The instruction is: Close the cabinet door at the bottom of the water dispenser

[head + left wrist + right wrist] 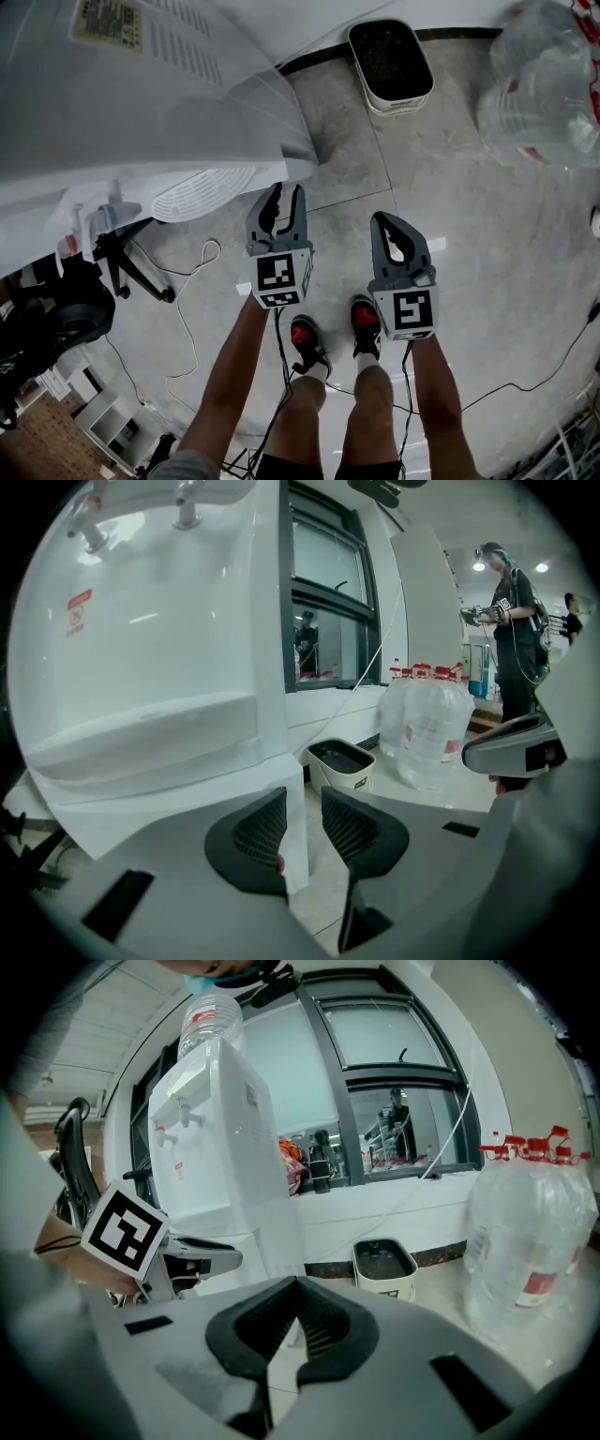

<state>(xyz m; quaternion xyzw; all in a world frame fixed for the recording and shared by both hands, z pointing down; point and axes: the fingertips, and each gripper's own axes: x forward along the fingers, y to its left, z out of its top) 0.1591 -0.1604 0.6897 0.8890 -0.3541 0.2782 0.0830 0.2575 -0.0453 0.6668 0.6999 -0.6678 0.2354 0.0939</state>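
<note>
The white water dispenser [141, 84] fills the upper left of the head view and stands tall in the left gripper view [159, 621] and the right gripper view [216, 1138]. My left gripper [279, 192] is just below its near corner with its jaws apart. In its own view [305, 803] the edge of the lower white panel [292, 855] shows between the pads, and floor is visible beside the right pad. I cannot tell if the left pad touches it. My right gripper [392, 220] hangs over the floor to the right, shut and empty [298, 1283].
A white bin [389, 64] with a dark inside stands against the wall beyond the dispenser. Large clear water jugs [544, 94] sit at the right. A white fan grille [202, 192], a black stand and cables [187, 281] lie left of my feet. A person [511, 630] stands far off.
</note>
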